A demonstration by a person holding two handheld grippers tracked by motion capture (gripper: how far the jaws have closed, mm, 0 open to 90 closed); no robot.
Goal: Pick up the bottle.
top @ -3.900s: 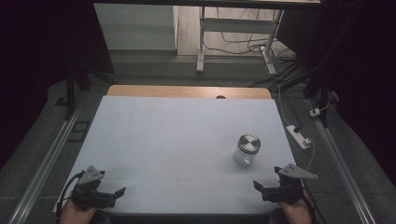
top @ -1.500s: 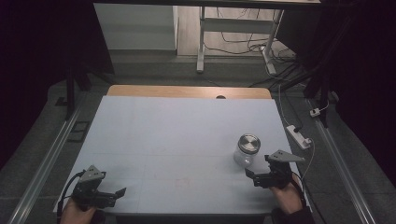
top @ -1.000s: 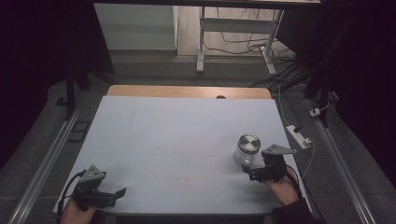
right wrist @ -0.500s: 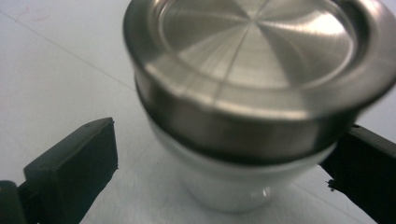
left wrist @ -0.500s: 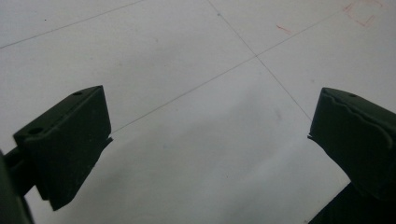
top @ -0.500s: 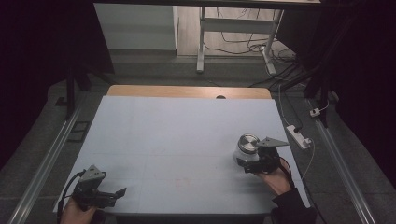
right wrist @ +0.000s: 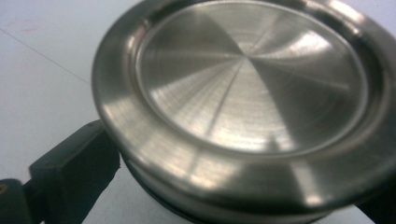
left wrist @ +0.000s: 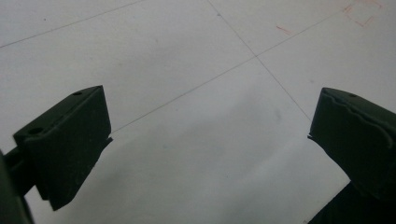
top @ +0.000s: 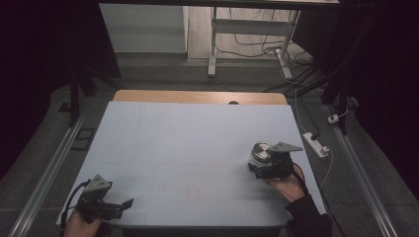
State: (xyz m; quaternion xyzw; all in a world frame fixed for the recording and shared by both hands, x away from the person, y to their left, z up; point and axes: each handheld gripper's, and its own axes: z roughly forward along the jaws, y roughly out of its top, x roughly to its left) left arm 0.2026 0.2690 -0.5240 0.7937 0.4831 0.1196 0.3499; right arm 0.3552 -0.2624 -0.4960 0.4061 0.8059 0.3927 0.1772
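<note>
A jar with a brushed metal lid (top: 262, 150) stands on the right part of the pale table (top: 188, 138). My right gripper (top: 257, 167) is at its near side, held in a hand, with a jaw on each side of the jar. In the right gripper view the lid (right wrist: 247, 84) is very close. One black jaw sits just beside the jar's wall at lower left, and the other is barely seen at the bottom right corner. My left gripper (top: 123, 204) rests at the near left corner, open (left wrist: 210, 116) over bare table.
A white power strip (top: 316, 143) and its cable lie on the floor just past the table's right edge. Floor rails run along both sides. A wooden strip (top: 197, 97) edges the far side. Faint red marks (left wrist: 359, 14) are drawn on the table ahead of the left gripper.
My right gripper has moved forward and left from the near right corner up to the jar, and its jaws now straddle the jar. The left gripper has stayed put.
</note>
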